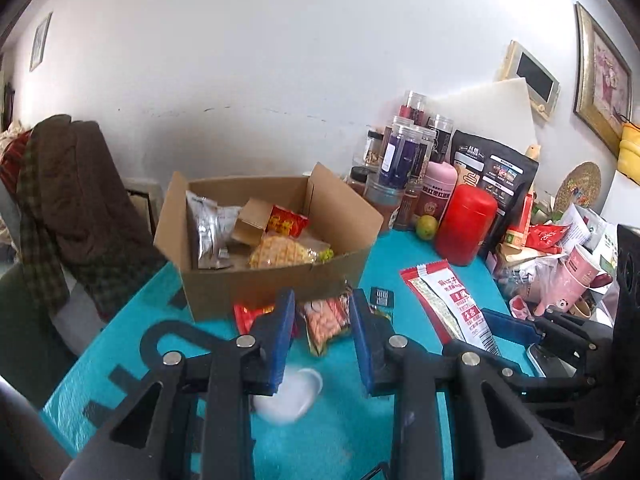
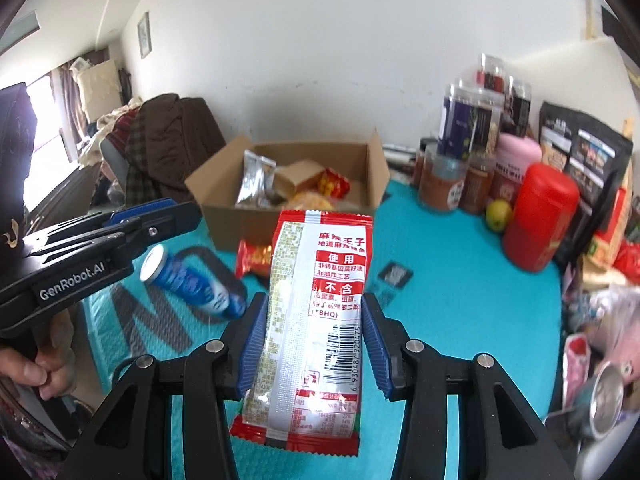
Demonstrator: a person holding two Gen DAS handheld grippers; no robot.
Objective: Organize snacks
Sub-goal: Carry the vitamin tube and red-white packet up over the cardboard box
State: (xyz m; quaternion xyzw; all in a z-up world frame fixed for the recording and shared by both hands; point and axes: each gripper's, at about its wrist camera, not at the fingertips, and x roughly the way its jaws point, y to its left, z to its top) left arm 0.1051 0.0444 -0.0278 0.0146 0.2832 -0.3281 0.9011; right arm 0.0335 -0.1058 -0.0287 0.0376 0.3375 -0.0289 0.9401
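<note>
Teal surface [image 1: 132, 320] against a white wall, framed pictures up high, coats [image 1: 68, 200] piled on a chair to the left.

Left wrist view: the cardboard box [image 1: 280, 284] stands open mid-surface, already holding a silver pouch, a red pack, a yellow waffle-type snack and a small carton. So sorting is partly done. Still loose just in front of the box: a small red packet [image 1: 248, 316], an orange snack pack [image 1: 326, 320] and a dark sachet [image 1: 382, 298]. The left tool [image 1: 322, 332] is clenched down to a narrow gap with nothing between the pads. It hangs over a blue tube [image 1: 288, 396], of which only the blurred white cap shows here.

Right wrist view: the right tool [image 2: 316, 336] is grasping the long red-and-white packet [image 2: 316, 320] by its long edges. The packet is lifted clear of the surface, barcode side facing the camera, short of the box. The blue tube lies on its side near the left tool, untouched. A hand [image 2: 44, 368] grips that tool's handle.

Left to do, likely: drop this packet in, then the loose packs and the tube.

Clutter on the right: red canister [image 2: 540, 216], jars [image 2: 468, 128], black bag [image 2: 588, 160], a lime [image 2: 498, 214]. The path to the box looks open, and the raised side flaps are the only snag.
</note>
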